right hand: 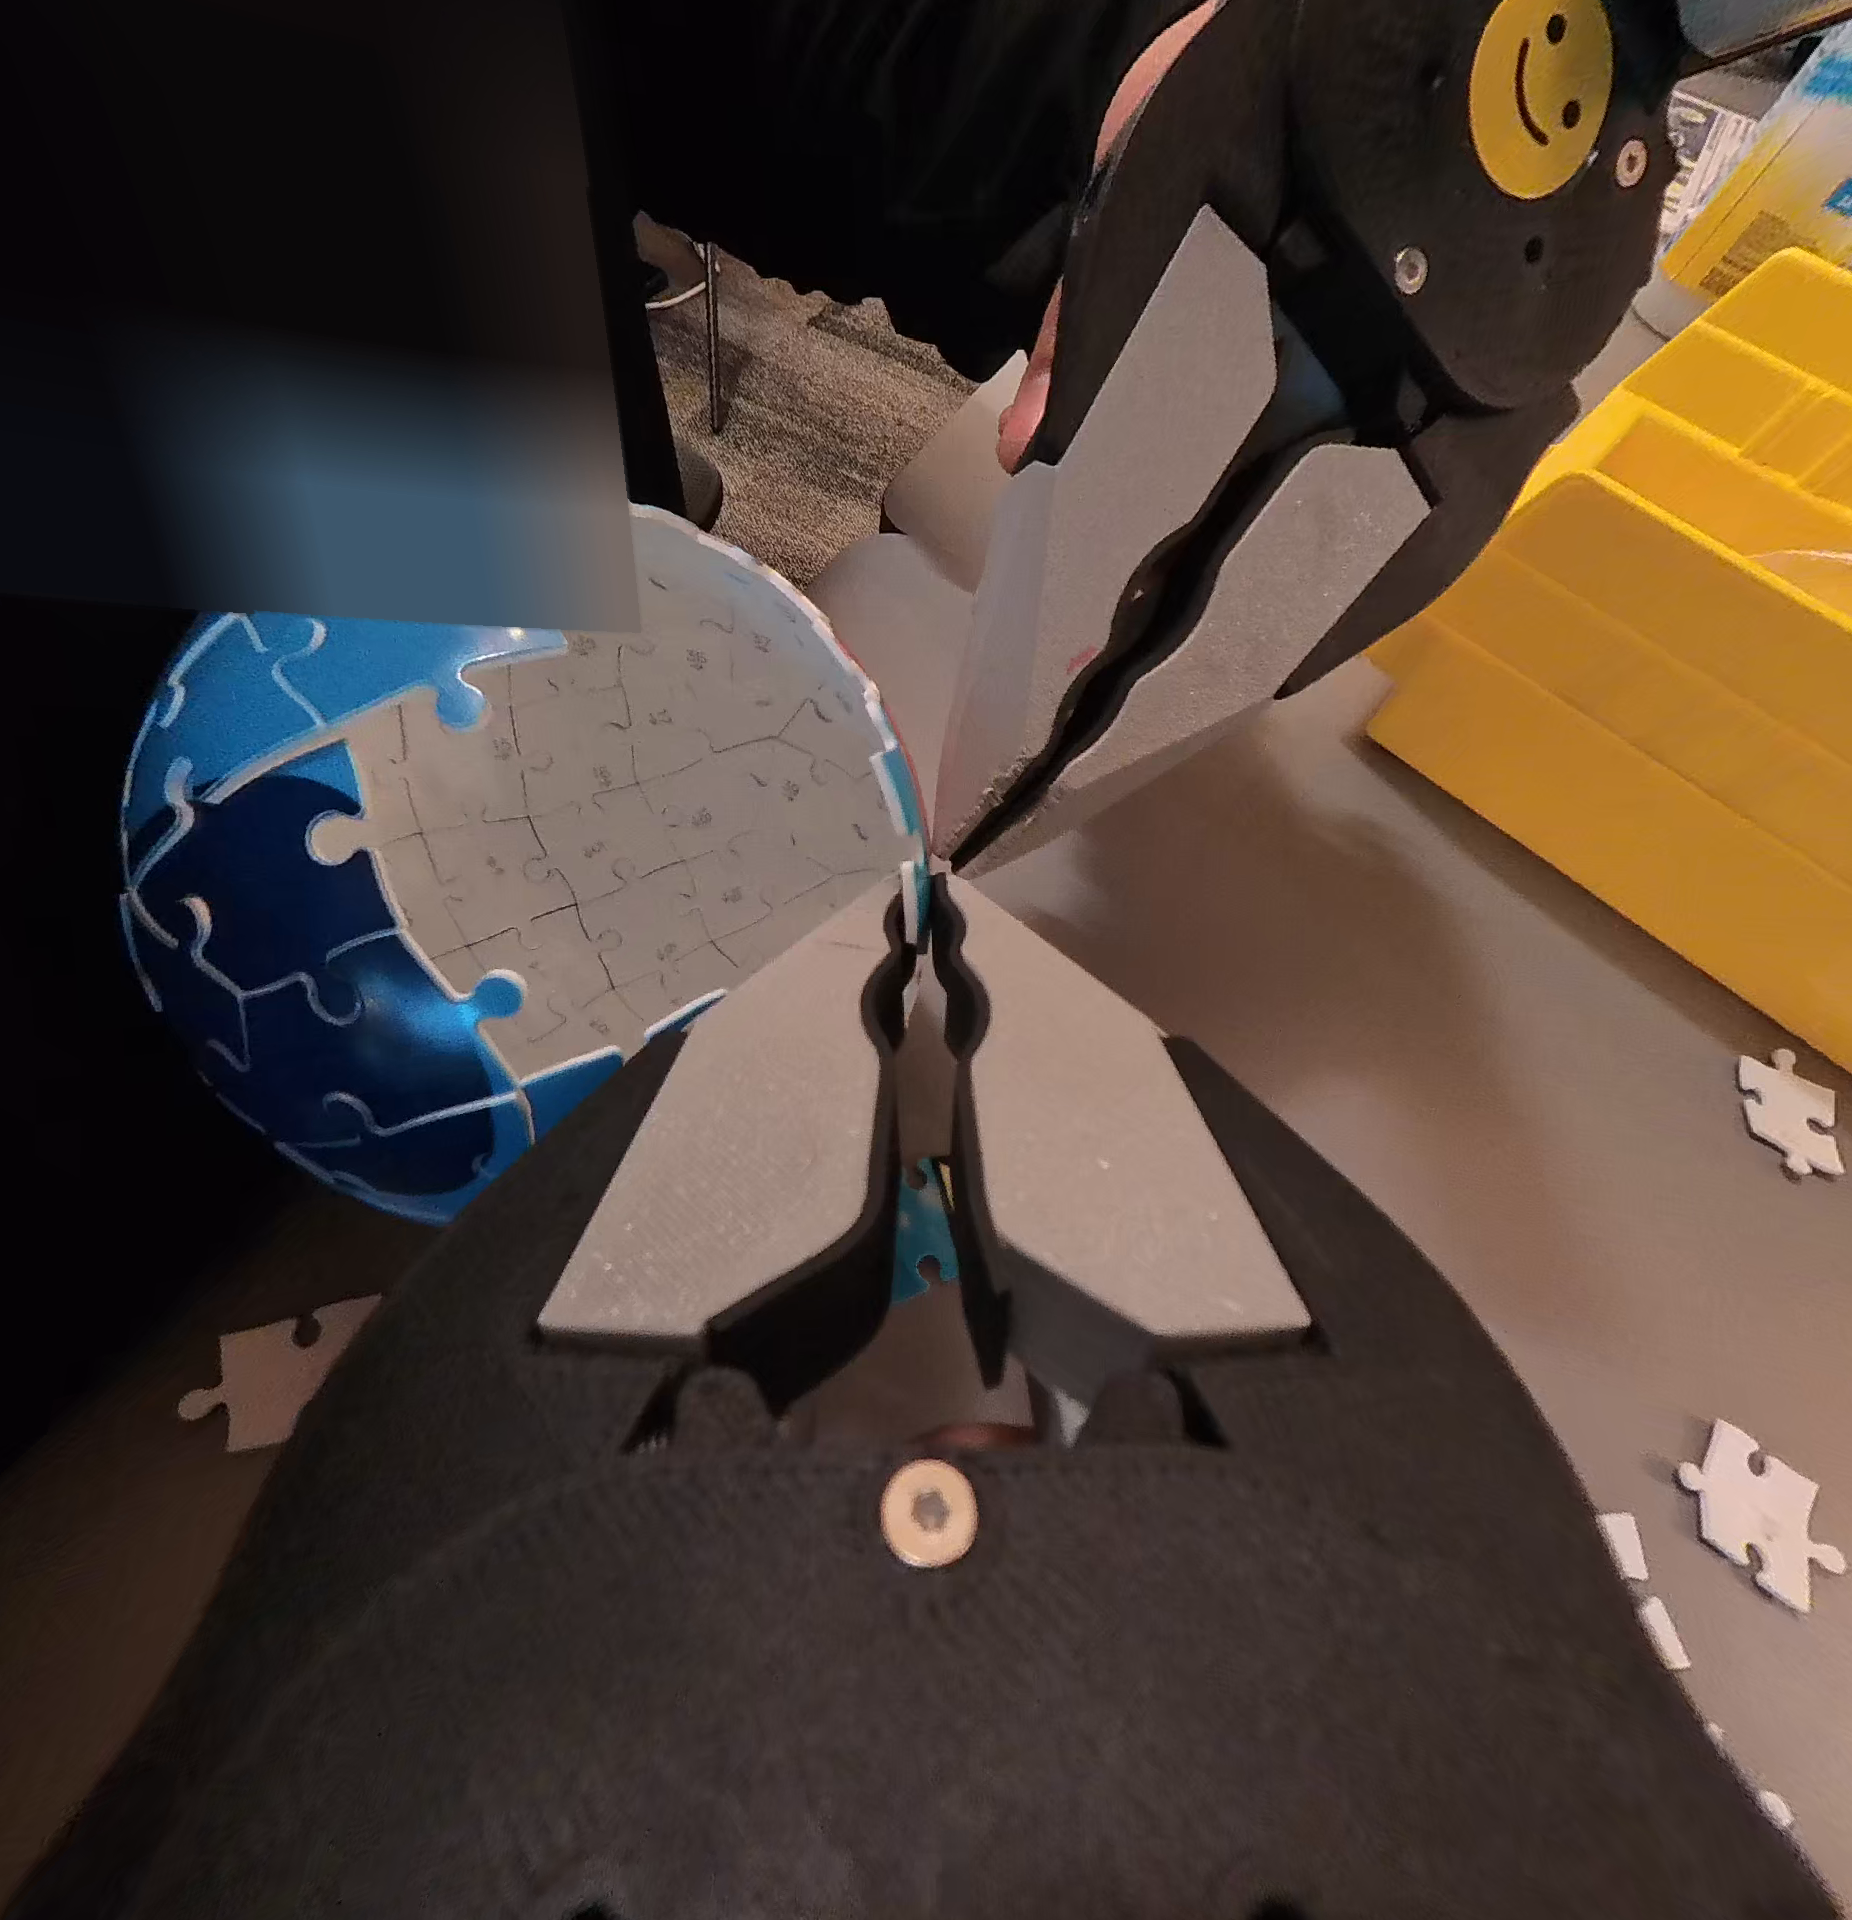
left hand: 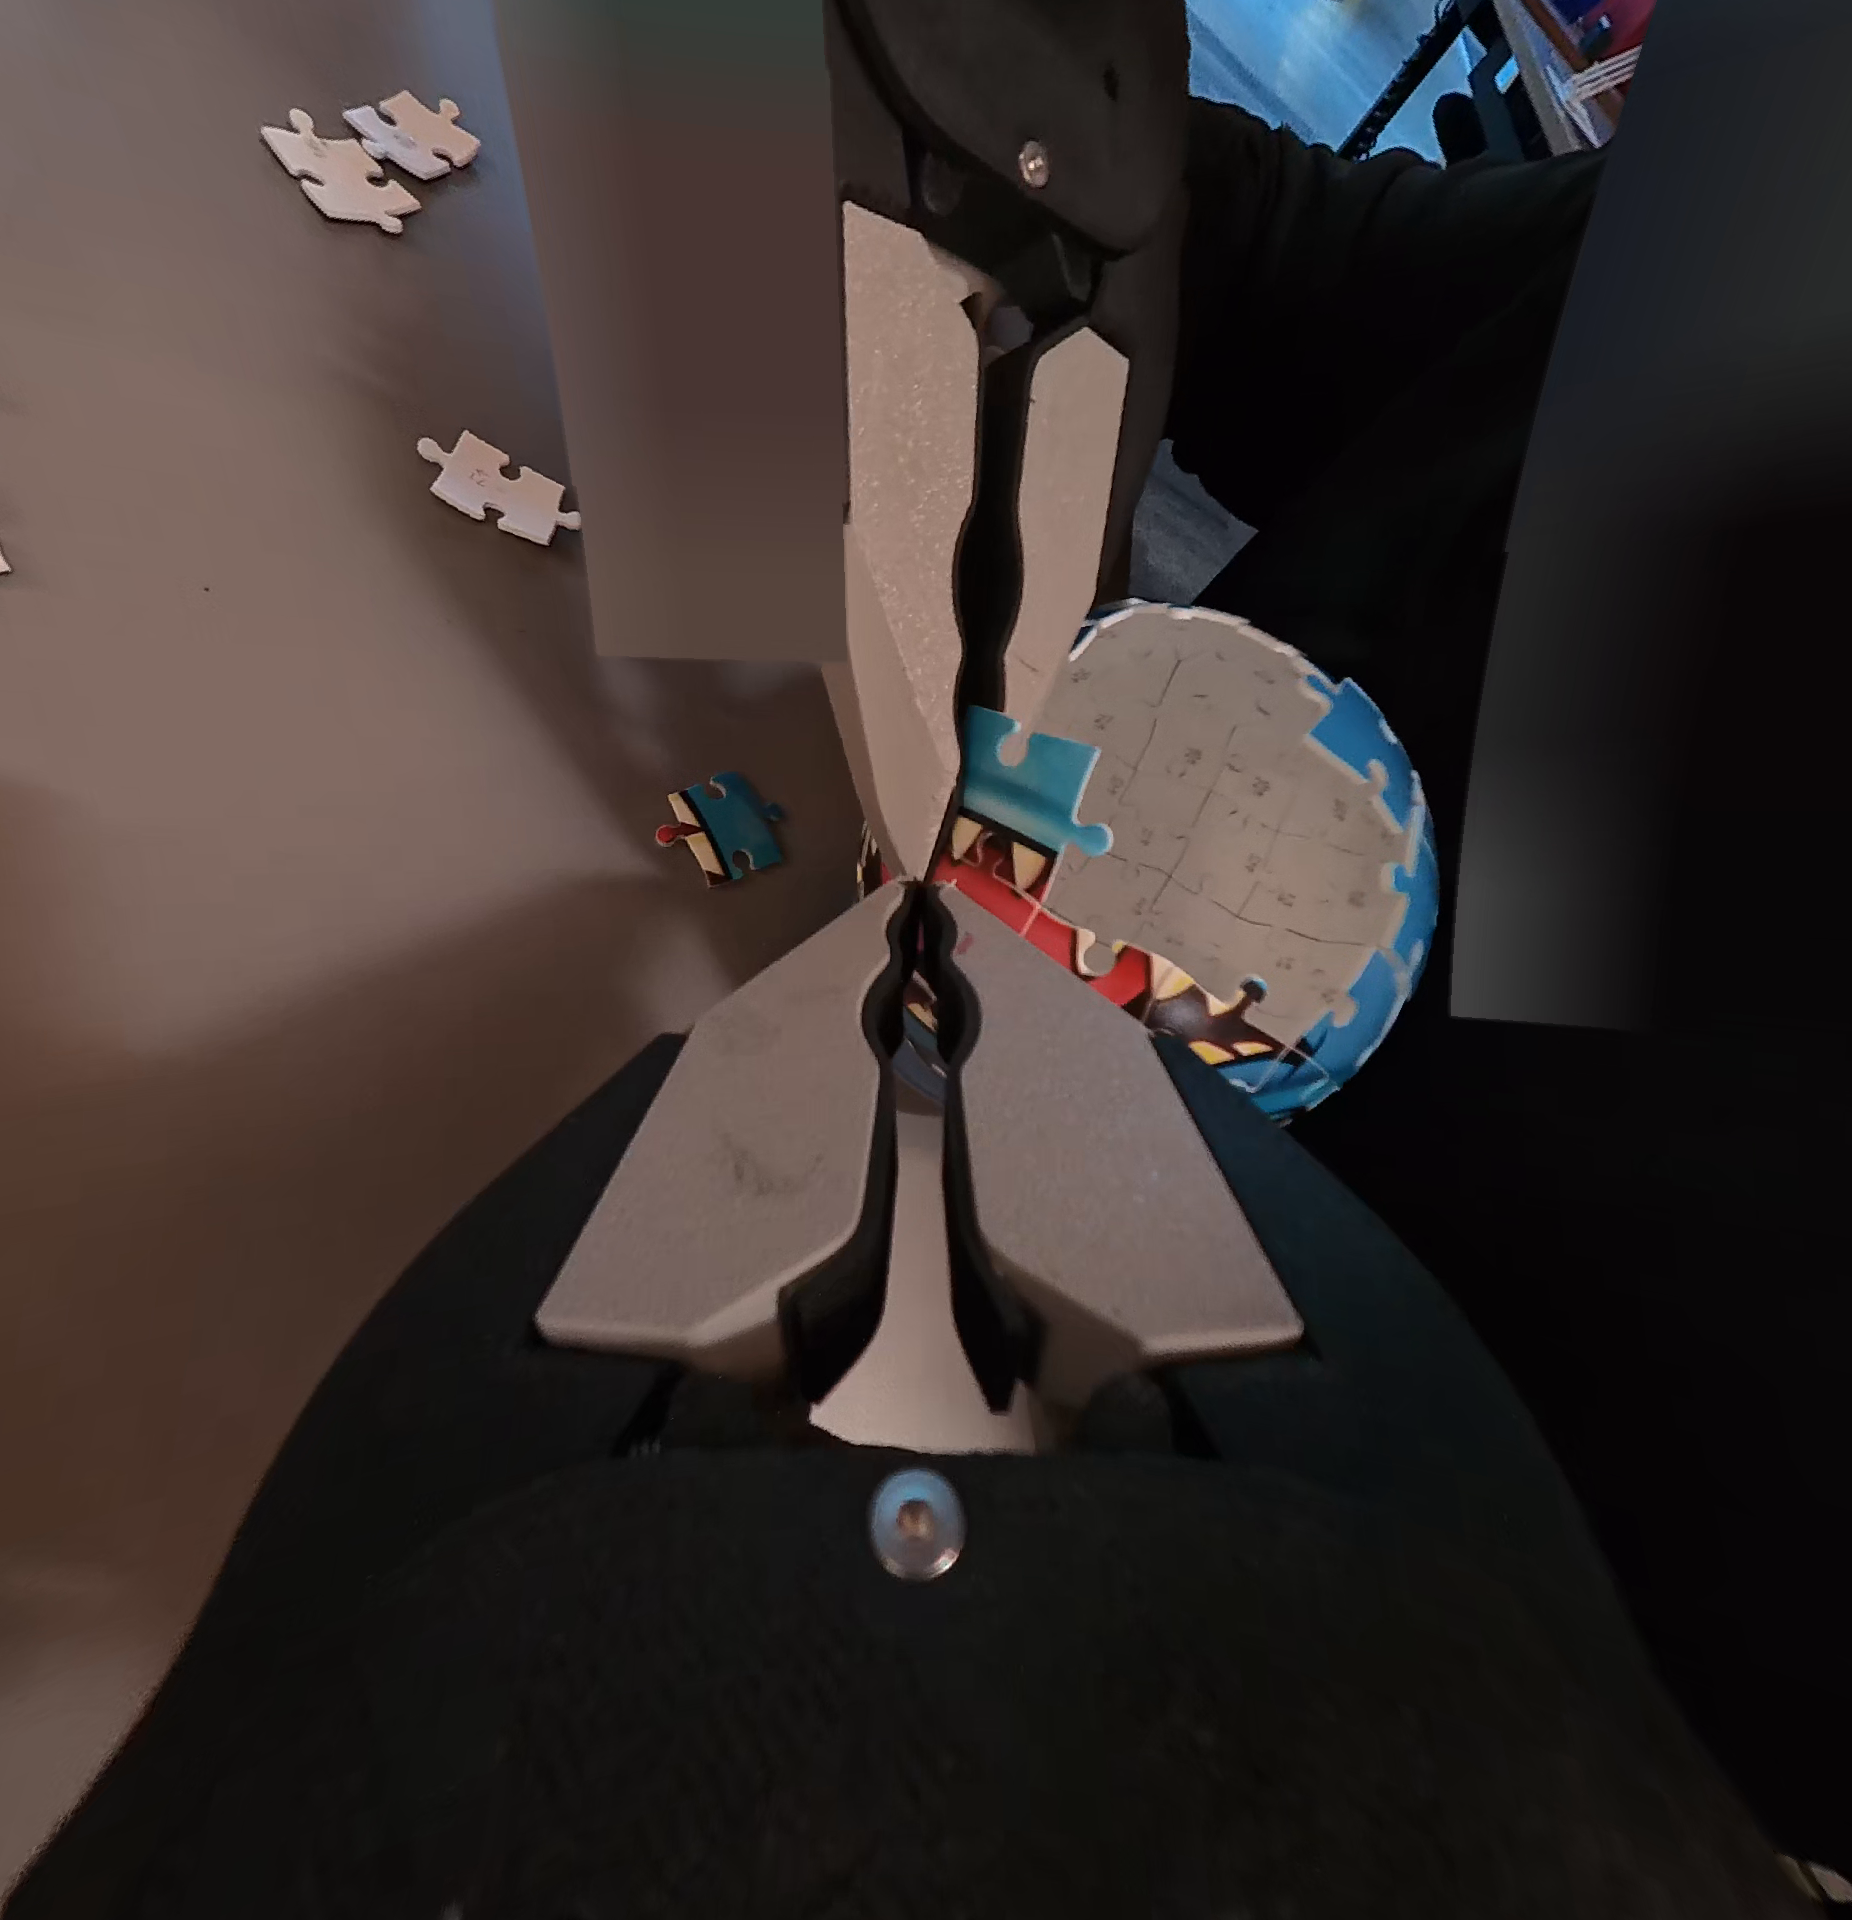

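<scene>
Grey-fingered left gripper [left hand: 917, 899] clenched on rim of half-built puzzle globe [left hand: 1244, 831], centre frame. Right gripper [right hand: 927, 894] pinched onto loose blue piece [left hand: 1026, 779] at same rim. Pale puzzle pieces [left hand: 371, 156] scattered upper left; yellow bin [right hand: 1649, 623] right.

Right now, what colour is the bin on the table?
Yellow bin; right wrist view shows it best.

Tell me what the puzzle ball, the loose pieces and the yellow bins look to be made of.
Puzzle ball: probably rigid plastic, glossy printed outside with highlights, matte grey inside, curved pieces keeping their shape.
Loose pieces: the same, likely; pale matte backs up, thick clean-cut edges; card cannot be ruled out.
Yellow bins: moulded plastic, smooth with a slight sheen, ribbed walls and rounded rims.
</scene>
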The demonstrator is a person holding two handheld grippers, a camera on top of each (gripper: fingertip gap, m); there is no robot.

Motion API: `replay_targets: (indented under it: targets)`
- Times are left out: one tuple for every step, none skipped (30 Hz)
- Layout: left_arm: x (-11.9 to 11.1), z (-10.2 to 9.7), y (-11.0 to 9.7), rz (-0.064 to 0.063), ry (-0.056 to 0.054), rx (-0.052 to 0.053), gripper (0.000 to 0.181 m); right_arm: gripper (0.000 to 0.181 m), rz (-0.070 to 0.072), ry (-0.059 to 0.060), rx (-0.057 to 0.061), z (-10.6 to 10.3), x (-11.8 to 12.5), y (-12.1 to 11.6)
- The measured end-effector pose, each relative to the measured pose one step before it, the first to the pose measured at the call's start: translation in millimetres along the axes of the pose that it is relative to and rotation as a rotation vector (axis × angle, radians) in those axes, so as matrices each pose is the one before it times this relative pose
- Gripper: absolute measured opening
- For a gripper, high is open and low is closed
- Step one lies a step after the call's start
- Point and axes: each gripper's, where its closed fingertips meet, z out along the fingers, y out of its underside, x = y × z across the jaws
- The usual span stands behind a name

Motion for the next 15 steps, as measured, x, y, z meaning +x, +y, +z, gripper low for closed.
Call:
replay_targets:
  targets:
    - [-0.11,-0.06,0.04,-0.0014,0.0007,0.0010,0.000,0.000,-0.0005,0.0007,0.0003,0.14,0.01,-0.02]
    - [0.04,0.03,0.05,-0.0008,-0.0001,0.0006,0.000,0.000,-0.0052,0.0029,-0.0003,0.01,-0.04,-0.10]
    - [0.04,-0.01,-0.04,-0.0003,-0.0001,0.0008,0.000,0.000,-0.0047,0.0022,-0.0017,-0.05,-0.18,-0.05]
    - [0.27,-0.05,0.02,0.0002,-0.0003,0.0010,0.000,0.000,-0.0026,0.0009,-0.0027,-0.01,0.00,-0.01]
    - [0.09,0.16,-0.10,-0.0003,-0.0015,0.0004,0.000,0.000,-0.0020,0.0012,-0.0014,0.03,0.09,0.08]
    - [-0.06,0.04,0.07,0.0008,-0.0024,-0.0003,0.000,0.000,-0.0009,0.0008,0.0000,0.05,-0.04,-0.07]
    - [0.09,-0.10,0.07,0.0013,-0.0025,-0.0008,0.000,0.000,0.0003,0.0001,0.0008,0.01,-0.11,0.01]
    - [0.02,-0.02,-0.03,0.0012,-0.0028,-0.0005,0.000,0.000,0.0003,0.0001,0.0009,0.03,-0.01,0.01]
    - [0.01,0.10,0.03,0.0012,-0.0031,-0.0004,0.000,0.000,-0.0025,0.0011,0.0008,0.07,0.12,-0.04]
    - [0.02,-0.04,0.00,0.0004,-0.0026,0.0002,0.000,0.000,-0.0030,0.0011,0.0007,0.13,0.05,-0.08]
    - [0.03,-0.10,0.10,0.0004,-0.0019,0.0004,0.000,0.000,-0.0007,-0.0001,0.0005,0.09,0.02,0.01]
    - [-0.06,-0.19,0.09,0.0002,-0.0012,-0.0002,0.000,0.000,0.0020,-0.0014,0.0005,0.07,0.06,0.09]
    - [-0.01,0.01,-0.02,-0.0014,-0.0008,0.0001,0.000,0.000,0.0054,-0.0023,0.0013,0.06,0.11,-0.03]
    - [-0.20,-0.02,0.02,-0.0019,0.0000,0.0007,0.000,0.000,0.0129,-0.0066,0.0023,0.13,-0.01,-0.03]
    - [-0.18,0.05,0.11,-0.0025,0.0011,0.0010,0.000,0.000,0.0199,-0.0122,0.0019,-0.20,-0.23,0.06]
